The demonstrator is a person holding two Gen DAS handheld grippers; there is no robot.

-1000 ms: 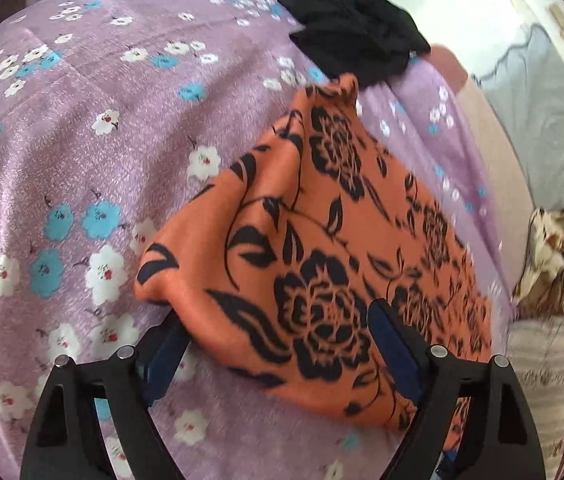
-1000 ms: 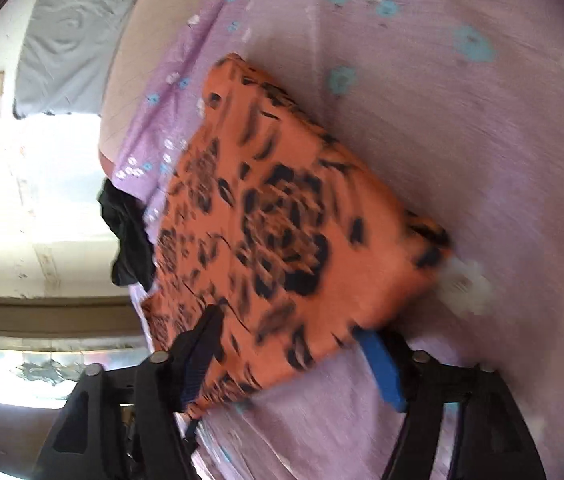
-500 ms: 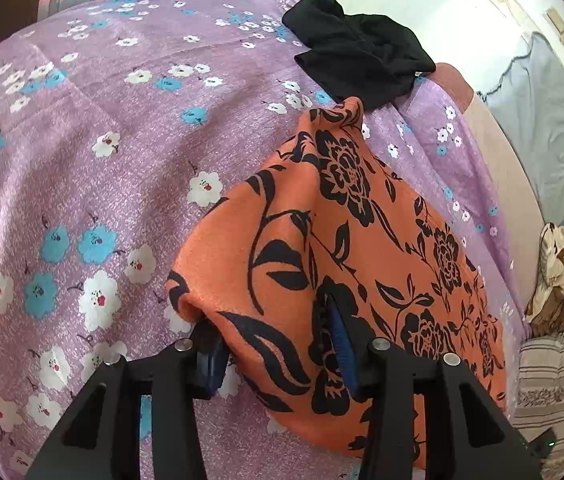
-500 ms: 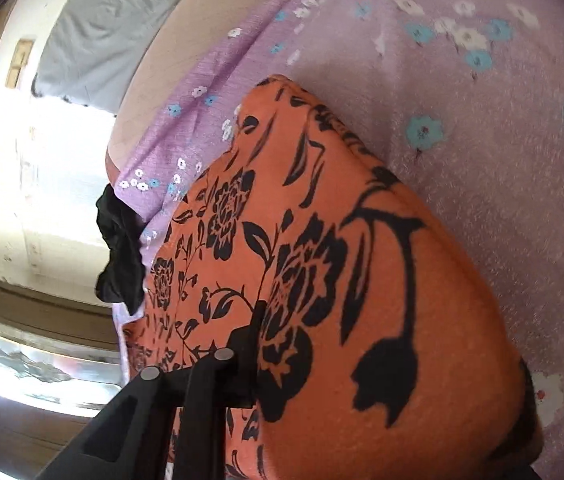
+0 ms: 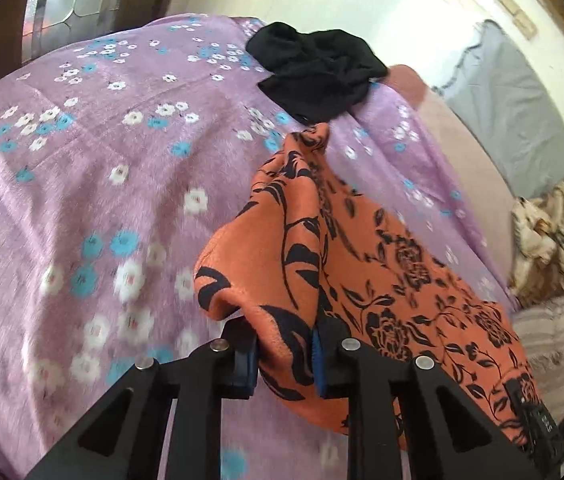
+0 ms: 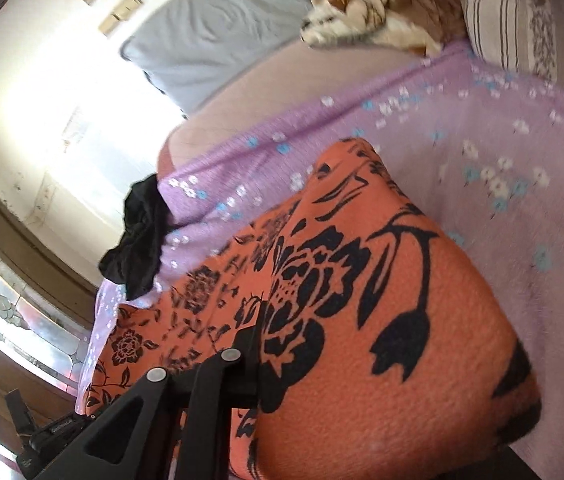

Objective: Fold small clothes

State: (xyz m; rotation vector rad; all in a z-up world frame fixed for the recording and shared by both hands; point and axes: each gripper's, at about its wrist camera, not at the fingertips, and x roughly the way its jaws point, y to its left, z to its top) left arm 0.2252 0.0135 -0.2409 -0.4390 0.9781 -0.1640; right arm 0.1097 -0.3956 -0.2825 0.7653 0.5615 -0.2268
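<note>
An orange garment with black flowers (image 5: 382,264) hangs lifted over the purple flowered bedspread (image 5: 82,184). My left gripper (image 5: 285,354) is shut on one corner of it. In the right wrist view the same garment (image 6: 362,320) fills the lower frame and drapes over my right gripper (image 6: 306,368). Only that gripper's left finger (image 6: 242,360) shows, pressed against the cloth; the other finger is hidden under the cloth. The far end of the garment still touches the bed.
A crumpled black garment (image 5: 318,76) lies at the bed's far edge, also in the right wrist view (image 6: 138,236). A grey cloth (image 5: 514,120), a beige patterned bundle (image 5: 550,240) and a striped pillow (image 6: 530,12) lie beyond. A wall and window stand behind.
Both grippers closed on the garment's near corners and lifted them off the bed. The cloth now hangs bunched between them instead of lying flat.
</note>
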